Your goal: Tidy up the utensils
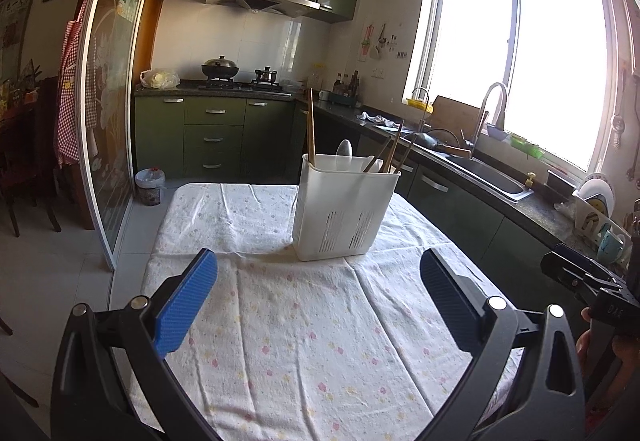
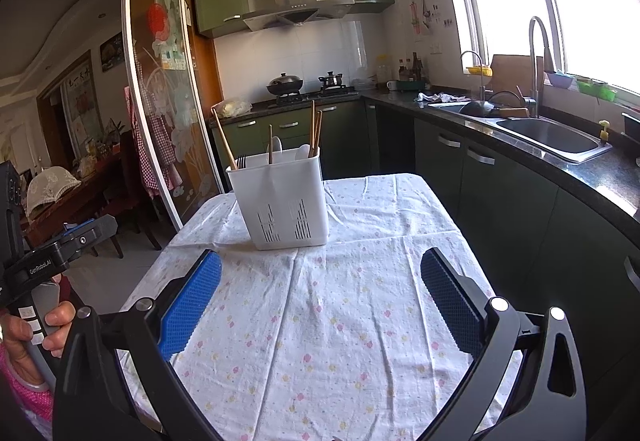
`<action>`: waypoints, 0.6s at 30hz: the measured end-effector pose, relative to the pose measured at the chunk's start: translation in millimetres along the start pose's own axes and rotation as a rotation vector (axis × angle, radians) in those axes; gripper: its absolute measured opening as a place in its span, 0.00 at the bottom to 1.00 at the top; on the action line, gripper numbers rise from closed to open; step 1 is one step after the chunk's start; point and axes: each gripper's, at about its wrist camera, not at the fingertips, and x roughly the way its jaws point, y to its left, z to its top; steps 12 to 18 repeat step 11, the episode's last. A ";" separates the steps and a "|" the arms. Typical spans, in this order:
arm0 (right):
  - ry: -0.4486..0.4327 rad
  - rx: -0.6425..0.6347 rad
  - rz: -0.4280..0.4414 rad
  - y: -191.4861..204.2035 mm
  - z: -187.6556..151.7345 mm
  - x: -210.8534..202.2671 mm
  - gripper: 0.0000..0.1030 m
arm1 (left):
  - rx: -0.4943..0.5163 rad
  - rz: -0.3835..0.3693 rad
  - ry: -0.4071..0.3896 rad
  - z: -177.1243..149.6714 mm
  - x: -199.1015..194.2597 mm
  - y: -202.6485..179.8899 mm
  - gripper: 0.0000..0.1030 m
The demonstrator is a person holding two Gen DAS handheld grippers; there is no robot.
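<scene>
Floral tablecloth (image 2: pixel 340 321); chopsticks (image 2: pixel 315 133) in caddy (image 2: pixel 280 201)

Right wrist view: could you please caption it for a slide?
Open right gripper faces a white caddy of chopsticks on a floral tablecloth.

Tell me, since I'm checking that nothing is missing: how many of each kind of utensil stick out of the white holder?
Chopsticks: 5 (some are bunched, so approximate)
Spoons: 2
Fork: 1
Total: 8, all standing in the white holder
</scene>
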 end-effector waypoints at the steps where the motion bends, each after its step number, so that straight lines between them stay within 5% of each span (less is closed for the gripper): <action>1: 0.001 -0.001 0.000 0.1 0.0 0.1 0.96 | 0.008 0.013 0.007 -0.2 2.1 -1.0 0.94; 11: 0.043 -0.011 -0.014 0.0 -4.6 16.8 0.96 | 0.050 0.178 0.123 -12.1 41.6 9.8 0.94; 18: 0.043 -0.011 -0.014 0.0 -4.6 16.8 0.96 | 0.050 0.178 0.123 -12.1 41.6 9.8 0.94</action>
